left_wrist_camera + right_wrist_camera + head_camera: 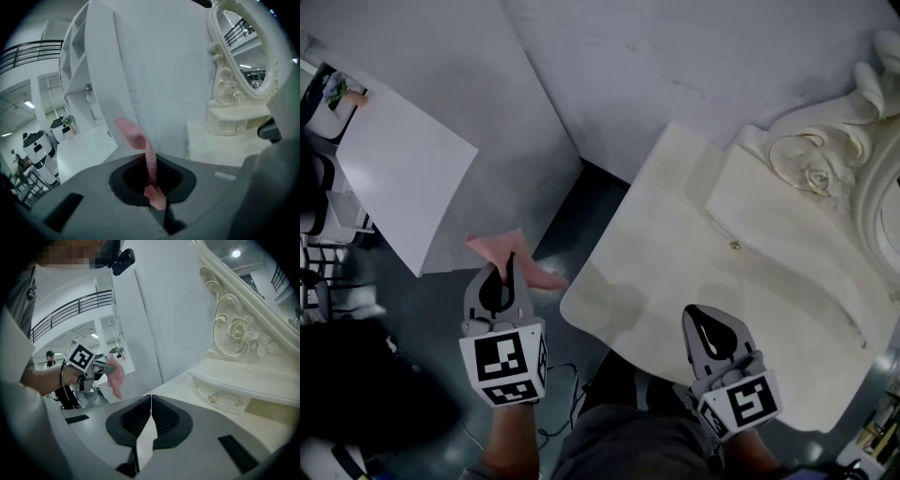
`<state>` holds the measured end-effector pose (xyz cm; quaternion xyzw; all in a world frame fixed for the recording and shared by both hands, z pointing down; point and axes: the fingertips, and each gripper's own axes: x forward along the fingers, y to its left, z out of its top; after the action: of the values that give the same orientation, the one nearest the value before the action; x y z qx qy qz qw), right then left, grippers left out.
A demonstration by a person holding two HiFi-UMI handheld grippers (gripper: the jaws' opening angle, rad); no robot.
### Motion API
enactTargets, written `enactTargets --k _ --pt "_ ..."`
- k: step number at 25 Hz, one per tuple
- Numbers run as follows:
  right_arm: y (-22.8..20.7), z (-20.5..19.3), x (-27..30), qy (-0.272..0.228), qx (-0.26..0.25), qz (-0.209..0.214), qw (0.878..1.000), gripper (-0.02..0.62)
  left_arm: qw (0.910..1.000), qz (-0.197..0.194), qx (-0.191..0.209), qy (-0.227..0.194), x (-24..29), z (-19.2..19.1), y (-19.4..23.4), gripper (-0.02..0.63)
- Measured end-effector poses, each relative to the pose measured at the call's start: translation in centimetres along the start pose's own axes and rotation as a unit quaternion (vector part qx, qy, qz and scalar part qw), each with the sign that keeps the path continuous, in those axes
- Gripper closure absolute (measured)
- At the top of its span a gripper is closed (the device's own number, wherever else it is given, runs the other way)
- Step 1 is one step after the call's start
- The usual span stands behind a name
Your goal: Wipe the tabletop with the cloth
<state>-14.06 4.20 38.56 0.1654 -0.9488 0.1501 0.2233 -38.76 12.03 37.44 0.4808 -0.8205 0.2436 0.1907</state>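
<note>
The left gripper (510, 261) pinches the cloth (492, 244) by its edge. It looks limp and light, so that hold should do. The right gripper (697, 317) is closed, empty.

My head camera looks steeply down on the tabletop (675, 272). Both gripper cameras ride close behind their jaws, sharing the carved mirror frame (229, 89); the right one catches my left gripper (111, 369).

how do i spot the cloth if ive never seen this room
Find the cream dressing table with the carved mirror frame. Just off its left edge, over the dark floor, the left gripper pinches the cloth. It is the only pink, limp thing among white and grey surfaces.
</note>
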Motion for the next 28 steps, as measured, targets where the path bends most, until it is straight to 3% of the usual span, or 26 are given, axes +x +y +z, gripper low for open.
enactTargets --k 8,15,22,28 --pt "-1.0 2.1 -10.4 -0.068 -0.019 -0.028 0.997 0.580 0.9977 -0.013 -0.004 -0.067 -9.5 5.6 -5.1 0.586" --pt "-3.9 0.6 -22.3 -0.107 -0.024 -0.084 0.990 0.580 0.9917 -0.065 0.028 -0.107 -16.9 8.3 -15.5 0.586" --pt "-7.9 -3.1 -33.9 -0.139 0.000 -0.185 0.973 0.580 0.9704 -0.179 0.072 -0.145 -21.0 10.3 -29.0 0.586" --pt "-10.7 -6.7 -41.4 -0.146 0.023 -0.240 0.959 0.580 0.9475 -0.261 0.096 -0.158 -24.5 10.5 -39.7 0.586"
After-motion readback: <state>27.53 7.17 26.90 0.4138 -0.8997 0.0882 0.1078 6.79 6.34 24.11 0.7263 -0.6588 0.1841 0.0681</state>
